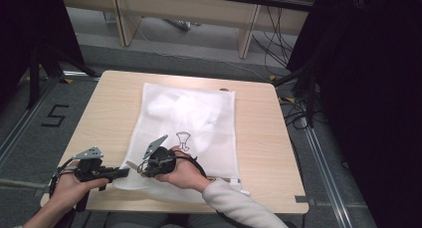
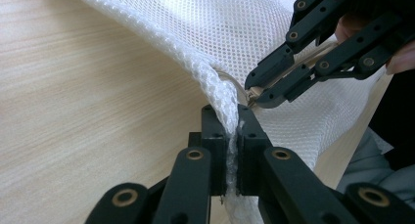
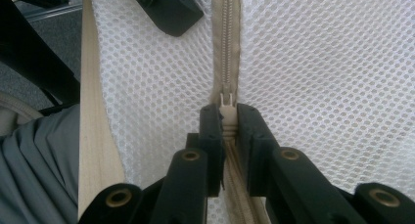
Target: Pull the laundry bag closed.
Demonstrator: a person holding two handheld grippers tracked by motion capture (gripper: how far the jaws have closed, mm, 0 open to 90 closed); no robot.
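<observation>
Here my left gripper [image 2: 233, 131] has its jaws pressed together on a fold of the mesh bag [image 1: 191, 123] at its near left corner, the netting bunched up between the pads; my right gripper [image 3: 228, 117] is clamped tight on the zip pull [image 3: 225, 104], its jaws closed from both sides with the slider's tip showing just past the pads; in the left gripper view the right gripper [image 2: 254, 89] sits just beside the left, a little further along the same edge of the bag; the bag lies flat on the table [image 1: 99, 113], its long axis running away from me, the zip [image 3: 226, 43] along the near short edge; in the right gripper view the zip teeth run straight ahead from the jaws, closed beyond the slider; something white is bundled inside the bag toward its far end; a small black printed mark [image 1: 183, 139] shows on the netting just beyond my right hand [image 1: 181, 172]; the left hand [image 1: 69, 184] sits off the bag at the table's near left edge; nothing lies between the grippers and the zip
</observation>
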